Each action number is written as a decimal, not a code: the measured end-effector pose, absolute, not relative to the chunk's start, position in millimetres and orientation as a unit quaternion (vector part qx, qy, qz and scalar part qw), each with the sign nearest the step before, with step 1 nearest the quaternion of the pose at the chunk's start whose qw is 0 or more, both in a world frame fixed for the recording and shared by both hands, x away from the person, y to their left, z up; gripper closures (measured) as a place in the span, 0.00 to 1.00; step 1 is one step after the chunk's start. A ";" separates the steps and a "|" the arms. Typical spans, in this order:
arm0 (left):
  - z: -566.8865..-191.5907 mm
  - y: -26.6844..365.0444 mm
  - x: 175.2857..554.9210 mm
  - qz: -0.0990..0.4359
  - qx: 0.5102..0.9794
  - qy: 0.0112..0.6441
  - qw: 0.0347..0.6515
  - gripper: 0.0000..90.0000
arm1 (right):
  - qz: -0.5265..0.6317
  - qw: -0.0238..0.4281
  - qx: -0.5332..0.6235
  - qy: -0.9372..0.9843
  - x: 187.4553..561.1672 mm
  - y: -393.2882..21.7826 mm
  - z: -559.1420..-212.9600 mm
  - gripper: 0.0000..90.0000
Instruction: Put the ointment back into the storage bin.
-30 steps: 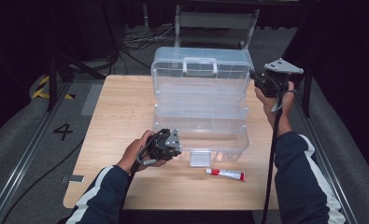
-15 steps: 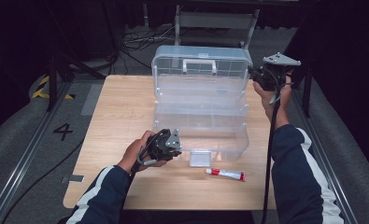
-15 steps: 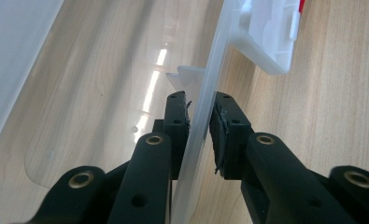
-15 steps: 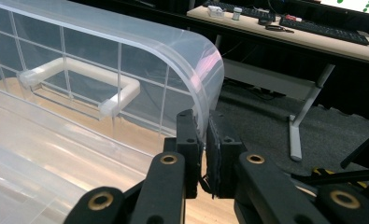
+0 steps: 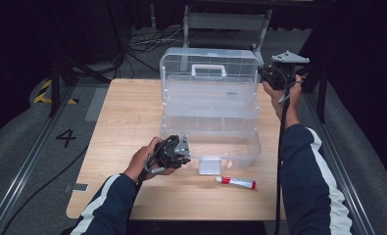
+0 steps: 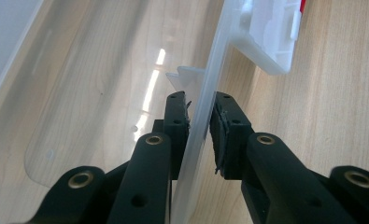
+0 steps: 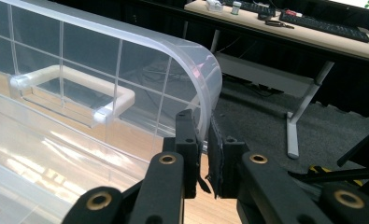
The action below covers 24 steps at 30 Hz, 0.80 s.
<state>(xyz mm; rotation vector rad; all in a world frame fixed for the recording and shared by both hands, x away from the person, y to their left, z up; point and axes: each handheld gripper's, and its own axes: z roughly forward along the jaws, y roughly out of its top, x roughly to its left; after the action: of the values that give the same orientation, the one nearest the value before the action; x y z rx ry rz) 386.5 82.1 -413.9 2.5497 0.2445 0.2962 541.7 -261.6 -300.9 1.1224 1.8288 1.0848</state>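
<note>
A clear plastic tiered toolbox (image 5: 210,117) stands open on the wooden table (image 5: 127,112), its lid (image 5: 208,68) upright at the back with a white handle (image 5: 208,71). My left gripper (image 5: 185,148) is at the box's front left, shut on the clear front wall (image 6: 198,135), with a pad on each side of it. The white latch (image 6: 271,32) sits farther along that wall. My right gripper (image 5: 262,73) is at the lid's right edge, shut on the curved rim (image 7: 205,93). The lid's handle (image 7: 74,88) shows through the plastic.
A red and white tube (image 5: 236,182) lies on the table in front of the box, right of the latch (image 5: 209,166). A metal frame (image 5: 225,22) stands behind the table. Dark floor with cables surrounds it, and a desk (image 7: 313,32) stands farther back.
My right gripper has shifted a little left and farther back at the lid's right edge. The left gripper has stayed where it was on the front wall.
</note>
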 end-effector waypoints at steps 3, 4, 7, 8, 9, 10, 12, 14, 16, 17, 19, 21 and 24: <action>-413.8 82.1 386.5 0.110 0.950 0.091 0.277 0.86 | 0.420 0.357 0.437 0.711 545.6 -262.1 -301.1 0.92; -413.8 82.1 386.5 0.110 0.950 0.091 0.277 0.86 | 0.419 0.357 0.437 0.711 546.4 -262.1 -301.3 0.92; -413.8 82.1 386.6 0.109 0.950 0.091 0.277 0.86 | 0.419 0.354 0.439 0.711 549.7 -262.2 -301.8 0.92; -413.8 82.1 386.6 0.109 0.950 0.091 0.277 0.86 | 0.420 0.354 0.440 0.710 550.4 -262.3 -302.0 0.92; -413.8 82.1 386.5 0.110 0.950 0.091 0.277 0.86 | 0.421 0.353 0.442 0.709 551.5 -262.2 -302.6 0.92; -413.9 82.2 386.3 0.110 0.950 0.091 0.277 0.86 | 0.421 0.352 0.443 0.709 552.9 -262.3 -303.2 0.92; -413.9 82.1 386.3 0.110 0.950 0.091 0.278 0.86 | 0.421 0.348 0.447 0.708 555.2 -262.6 -302.8 0.92; -413.8 82.2 386.6 0.109 0.950 0.091 0.277 0.86 | 0.417 0.350 0.445 0.711 557.2 -261.9 -302.7 0.92; -413.8 81.9 386.7 0.108 0.951 0.091 0.277 0.86 | 0.418 0.347 0.450 0.709 560.2 -261.9 -304.1 0.92; -413.6 81.8 386.9 0.108 0.951 0.090 0.276 0.87 | 0.416 0.347 0.452 0.709 561.6 -261.8 -304.5 0.92; -413.6 81.9 386.7 0.109 0.951 0.091 0.276 0.86 | 0.416 0.345 0.454 0.709 564.6 -261.2 -304.9 0.92; -413.7 82.0 386.5 0.108 0.950 0.092 0.277 0.86 | 0.412 0.344 0.453 0.712 567.3 -260.7 -305.1 0.92; -413.8 81.9 386.7 0.108 0.950 0.091 0.277 0.86 | 0.410 0.341 0.453 0.714 572.3 -261.3 -306.2 0.92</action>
<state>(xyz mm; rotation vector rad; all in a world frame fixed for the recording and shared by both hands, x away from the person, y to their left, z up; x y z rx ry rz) 386.7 81.9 -413.8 2.5526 0.2456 0.2889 572.3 -261.3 -306.2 1.1790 1.8576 1.0664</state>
